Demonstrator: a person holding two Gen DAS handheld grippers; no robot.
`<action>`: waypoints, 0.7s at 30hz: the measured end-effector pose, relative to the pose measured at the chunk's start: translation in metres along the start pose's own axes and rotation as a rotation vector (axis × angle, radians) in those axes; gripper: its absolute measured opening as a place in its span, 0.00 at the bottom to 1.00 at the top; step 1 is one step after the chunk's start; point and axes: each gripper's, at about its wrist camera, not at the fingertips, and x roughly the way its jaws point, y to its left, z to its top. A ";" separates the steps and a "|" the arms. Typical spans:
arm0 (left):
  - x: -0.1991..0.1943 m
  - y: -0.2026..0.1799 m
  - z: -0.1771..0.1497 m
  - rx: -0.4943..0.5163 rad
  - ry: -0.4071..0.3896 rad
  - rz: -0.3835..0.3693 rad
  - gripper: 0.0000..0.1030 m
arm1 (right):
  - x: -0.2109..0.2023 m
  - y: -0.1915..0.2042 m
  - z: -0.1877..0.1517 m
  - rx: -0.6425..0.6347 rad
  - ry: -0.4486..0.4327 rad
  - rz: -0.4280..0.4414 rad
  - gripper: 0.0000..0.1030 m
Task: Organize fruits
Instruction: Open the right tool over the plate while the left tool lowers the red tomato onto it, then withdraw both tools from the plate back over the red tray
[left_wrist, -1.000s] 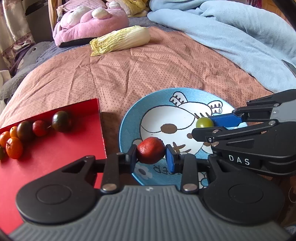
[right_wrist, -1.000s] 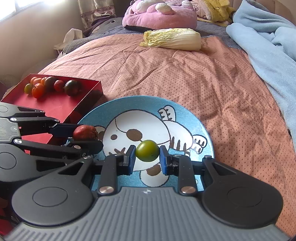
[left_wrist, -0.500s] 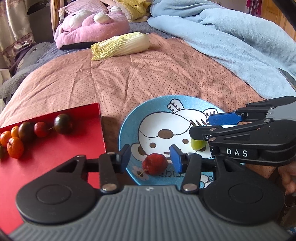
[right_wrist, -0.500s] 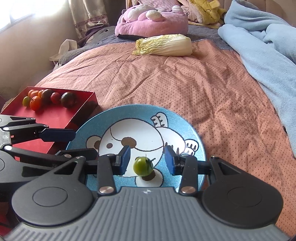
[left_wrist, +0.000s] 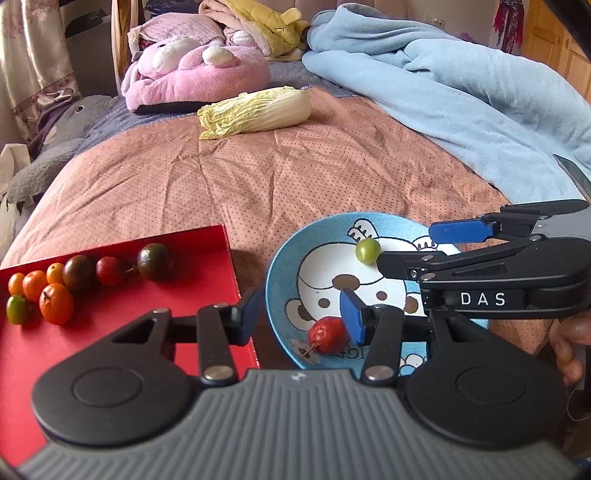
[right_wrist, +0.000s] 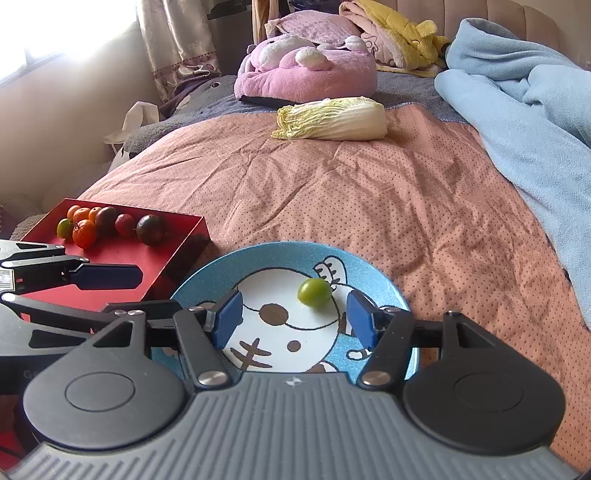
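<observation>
Fruits lie freed on the round blue cartoon-print plate (right_wrist: 384, 284): a small green tomato (right_wrist: 314, 292) between the right tool's (right_wrist: 291, 321) opening jaws, a red stemmed one (left_wrist: 327, 335) beside the left tool's (left_wrist: 301, 317) parted pads. Either could roll off the shallow rim if the soft bed dips. Seven more fruits wait on the red box (left_wrist: 155, 314); a napa cabbage (left_wrist: 255, 112) lies well clear.

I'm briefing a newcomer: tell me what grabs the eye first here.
A blue cartoon plate on the peach bedspread, holding a green fruit and a red fruit. Left of it, a red tray bears a cluster of small fruits. Farther back lies a napa cabbage.
</observation>
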 end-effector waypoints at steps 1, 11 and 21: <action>-0.001 0.001 0.000 -0.001 -0.001 0.001 0.49 | 0.000 0.001 0.001 -0.002 -0.001 -0.002 0.68; -0.008 0.010 -0.003 -0.007 -0.007 -0.001 0.49 | -0.003 0.000 0.001 0.011 -0.005 -0.018 0.75; -0.018 0.020 -0.006 -0.010 -0.023 0.013 0.49 | -0.006 0.011 0.007 0.005 -0.019 -0.002 0.75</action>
